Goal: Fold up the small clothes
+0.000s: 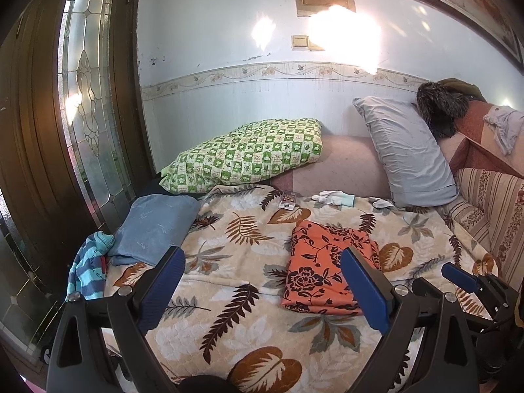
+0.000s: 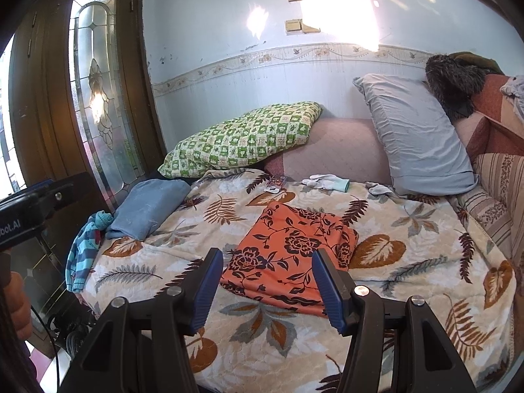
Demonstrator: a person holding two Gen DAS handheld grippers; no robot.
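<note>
An orange floral cloth (image 2: 288,255) lies folded into a neat rectangle in the middle of the leaf-patterned blanket (image 2: 409,262) that covers the bed, set where both grippers can reach it and where the flat, padded surface gives room to work. The right gripper (image 2: 267,290) hangs just above its near edge with its jaws spread wide and nothing between them, the blue pads framing the cloth's front corner as if to line up a grasp or after letting go; which of the two I cannot judge. The left gripper (image 1: 262,285) is also wide apart and empty, held off to the cloth's left over bare blanket.

At the bed's left edge a folded blue towel (image 1: 154,226) rests beside a crumpled striped garment (image 1: 88,268), which looks unfolded and probably waits its turn. Farther back, near the grey pillow (image 1: 406,154), lie small white socks (image 1: 330,196), one with a mint cuff, though they are too small to tell whether they are paired. A green checked pillow (image 1: 245,154) leans against the wall, clear of the working area.
</note>
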